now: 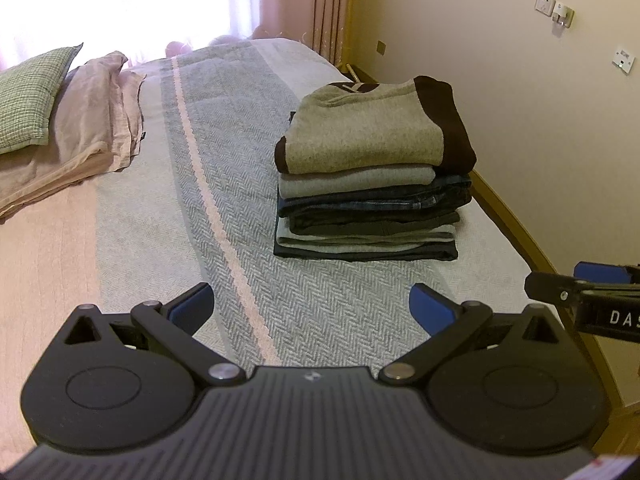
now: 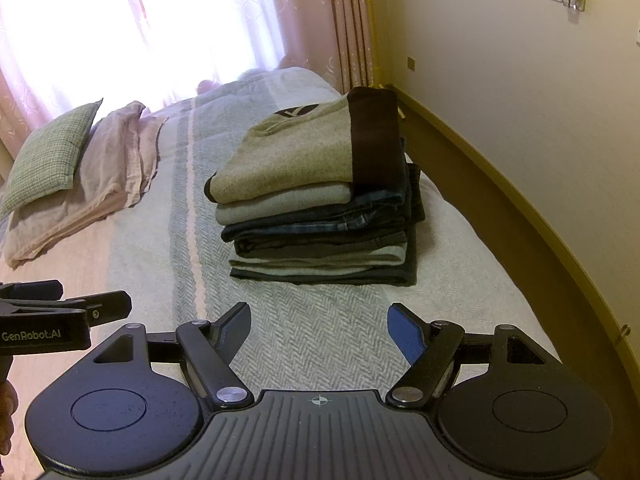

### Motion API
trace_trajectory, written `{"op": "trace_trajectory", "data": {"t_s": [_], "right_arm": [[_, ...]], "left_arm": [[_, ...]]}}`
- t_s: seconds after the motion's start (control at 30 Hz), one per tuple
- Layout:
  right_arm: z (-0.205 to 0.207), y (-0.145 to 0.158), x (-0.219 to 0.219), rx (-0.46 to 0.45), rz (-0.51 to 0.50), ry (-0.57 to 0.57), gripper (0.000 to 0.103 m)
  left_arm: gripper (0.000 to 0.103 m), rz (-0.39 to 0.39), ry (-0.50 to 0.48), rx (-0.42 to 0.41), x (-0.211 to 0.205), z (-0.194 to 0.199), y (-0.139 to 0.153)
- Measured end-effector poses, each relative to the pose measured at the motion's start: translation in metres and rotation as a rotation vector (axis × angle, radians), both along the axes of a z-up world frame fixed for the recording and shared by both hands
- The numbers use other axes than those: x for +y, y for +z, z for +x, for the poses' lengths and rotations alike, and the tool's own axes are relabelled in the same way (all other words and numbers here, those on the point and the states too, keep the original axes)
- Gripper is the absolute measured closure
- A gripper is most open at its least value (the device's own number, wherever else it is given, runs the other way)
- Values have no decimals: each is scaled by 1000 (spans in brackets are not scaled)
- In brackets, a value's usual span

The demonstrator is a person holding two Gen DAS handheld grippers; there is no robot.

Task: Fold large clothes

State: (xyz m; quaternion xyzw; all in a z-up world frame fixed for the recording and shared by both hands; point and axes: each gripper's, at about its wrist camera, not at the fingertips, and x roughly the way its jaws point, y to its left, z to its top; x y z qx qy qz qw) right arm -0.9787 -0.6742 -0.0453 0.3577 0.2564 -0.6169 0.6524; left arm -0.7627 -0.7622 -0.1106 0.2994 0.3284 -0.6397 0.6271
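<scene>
A stack of folded clothes (image 1: 372,184) (image 2: 320,208) stands on the bed near its right edge, with a tan and dark brown sweater (image 1: 372,128) (image 2: 304,152) on top. Greys and dark jeans lie beneath it. My left gripper (image 1: 312,304) hovers open over the herringbone bedspread, short of the stack, with nothing between its blue pads. My right gripper (image 2: 320,328) is open too, empty, a little in front of the stack. Each gripper shows at the edge of the other's view: the right gripper (image 1: 580,284) and the left gripper (image 2: 68,304).
The bed (image 1: 224,208) carries a grey bedspread with a pink stripe. A green checked pillow (image 1: 28,96) (image 2: 52,152) and pink pillows (image 1: 92,120) lie at the far left. A wooden bed frame (image 2: 520,216) and a wall run along the right. Curtains (image 2: 348,20) hang behind.
</scene>
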Motion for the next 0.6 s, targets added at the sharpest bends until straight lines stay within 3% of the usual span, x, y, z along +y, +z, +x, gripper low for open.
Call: {"op": "trace_trajectory", "data": {"t_s": [0.6], "right_arm": [[2,-2,1,-3,6,1,30]], "left_arm": [[1,-13,-3,14,1,-2,-2]]}}
